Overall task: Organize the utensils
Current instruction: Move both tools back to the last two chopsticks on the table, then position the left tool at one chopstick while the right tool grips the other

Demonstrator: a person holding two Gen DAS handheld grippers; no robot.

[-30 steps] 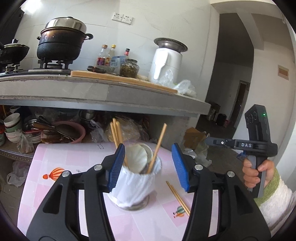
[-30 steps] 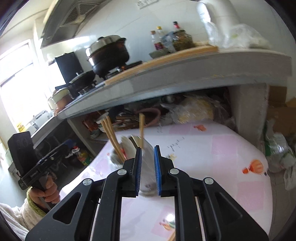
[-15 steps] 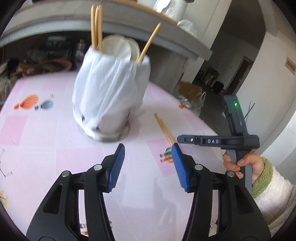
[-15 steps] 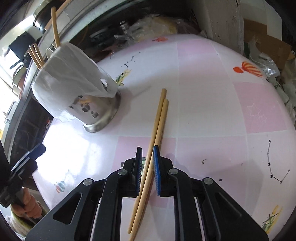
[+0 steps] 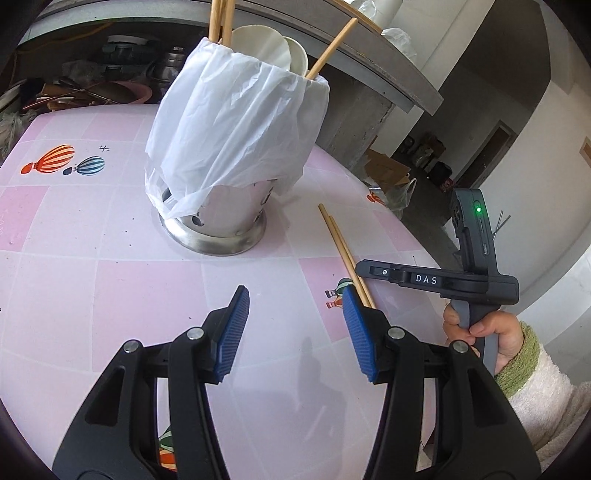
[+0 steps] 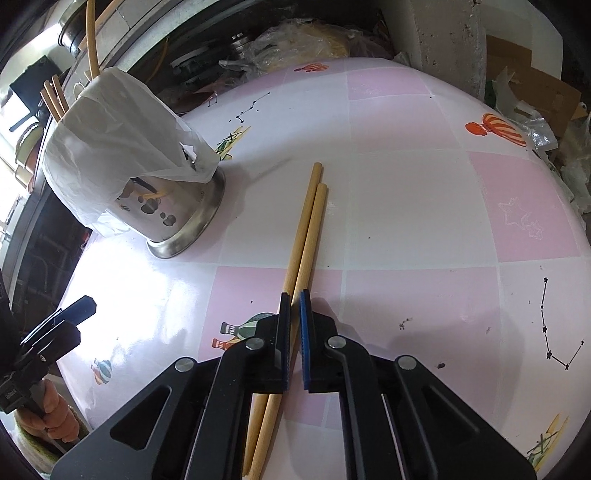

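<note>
The two loose chopsticks (image 6: 301, 236) lie side by side on the bench (image 6: 406, 206), touching along most of their length, their far tips pointing toward the middle of the checked pink-and-white cover. My right claw (image 6: 294, 338) comes down over their nearer half: the pair passes between the two blue pads, and the jaws are pressed almost together around the sticks, so I am pinching them while they lie flat on the cover. Their near ends run on under the claw's black body and show again below it.

From my left wrist view the same chopsticks (image 5: 341, 251) lie just right of my left claw (image 5: 293, 334), their near end slipping behind its right pad (image 5: 356, 332). That claw is spread about halfway with only the bare cover between its pads; it grips nothing and hangs low over the bench.

Beyond the sticks, a little to their left, stands the steel utensil holder (image 6: 166, 218), upright on its flared base, with cut-out holes in its wall. A thin white plastic bag (image 5: 236, 125) is draped over its upper part. More chopsticks (image 5: 218, 16) and pale spoons (image 5: 266, 48) stick up out of it. The holder is near the loose pair but not touching it.

My right hand (image 5: 484, 338), in a fleecy white sleeve with a green cuff, grips the handle of the right tool at the bench's right edge. Behind the bench a concrete counter (image 5: 388, 81) overhangs a cluttered shelf of pots and bowls.
</note>
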